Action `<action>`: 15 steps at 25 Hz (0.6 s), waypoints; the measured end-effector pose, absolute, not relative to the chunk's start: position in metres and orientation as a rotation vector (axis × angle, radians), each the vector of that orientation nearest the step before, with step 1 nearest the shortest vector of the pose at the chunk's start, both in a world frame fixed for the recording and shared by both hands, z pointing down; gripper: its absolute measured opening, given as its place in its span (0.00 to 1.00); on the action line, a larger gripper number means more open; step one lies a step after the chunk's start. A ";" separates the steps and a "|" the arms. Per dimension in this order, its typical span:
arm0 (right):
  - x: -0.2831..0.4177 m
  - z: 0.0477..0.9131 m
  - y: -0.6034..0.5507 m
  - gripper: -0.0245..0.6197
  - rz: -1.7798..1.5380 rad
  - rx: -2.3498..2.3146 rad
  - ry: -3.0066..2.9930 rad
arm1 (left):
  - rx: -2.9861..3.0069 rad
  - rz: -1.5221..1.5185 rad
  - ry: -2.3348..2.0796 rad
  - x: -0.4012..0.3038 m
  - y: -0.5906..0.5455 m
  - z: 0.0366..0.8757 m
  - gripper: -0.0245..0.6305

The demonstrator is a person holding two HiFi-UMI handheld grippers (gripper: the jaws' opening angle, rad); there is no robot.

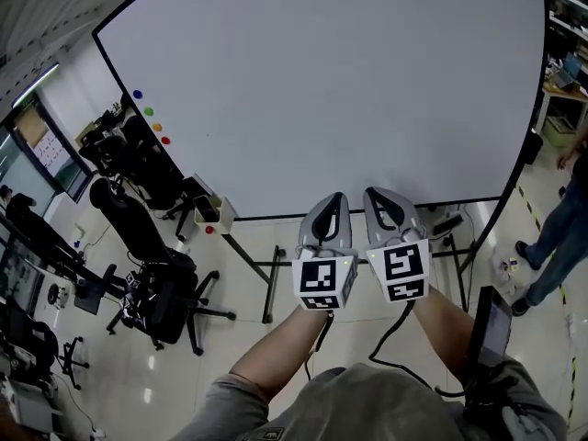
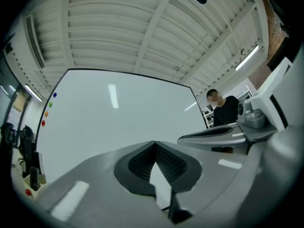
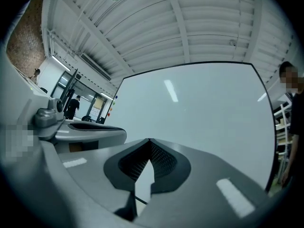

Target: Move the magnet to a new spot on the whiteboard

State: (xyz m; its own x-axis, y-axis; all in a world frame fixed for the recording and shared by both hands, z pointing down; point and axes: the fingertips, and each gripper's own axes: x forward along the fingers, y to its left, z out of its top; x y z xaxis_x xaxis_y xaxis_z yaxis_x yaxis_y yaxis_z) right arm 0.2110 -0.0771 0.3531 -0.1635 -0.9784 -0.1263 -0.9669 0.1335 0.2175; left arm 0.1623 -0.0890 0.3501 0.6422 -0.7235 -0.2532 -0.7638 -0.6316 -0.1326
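Observation:
The whiteboard [image 1: 349,81] fills the upper head view. Several round magnets sit in a line near its left edge: blue [image 1: 138,94], green [image 1: 148,111], orange [image 1: 156,126] and red [image 1: 165,141]. In the left gripper view they show as small dots, from the blue magnet [image 2: 54,95] down to the red magnet [image 2: 43,123]. In the right gripper view the magnets [image 3: 114,102] are tiny. My left gripper [image 1: 333,200] and right gripper [image 1: 381,196] hang side by side just below the board's lower edge, far right of the magnets. Both are shut with nothing held.
A small tray [image 1: 216,211] hangs at the board's lower left corner. Black office chairs [image 1: 156,292] stand on the floor at the left. The board's stand legs [image 1: 266,274] are below the grippers. A person [image 1: 560,219] stands at the right.

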 end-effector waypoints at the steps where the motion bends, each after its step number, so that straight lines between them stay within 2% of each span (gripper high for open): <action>1: 0.211 0.359 -0.072 0.05 -0.364 2.005 -2.329 | -2.648 0.249 1.202 0.163 -0.084 0.355 0.04; 15: 0.179 0.450 0.002 0.05 -0.072 2.014 -2.306 | -2.841 0.132 1.144 0.127 -0.016 0.442 0.04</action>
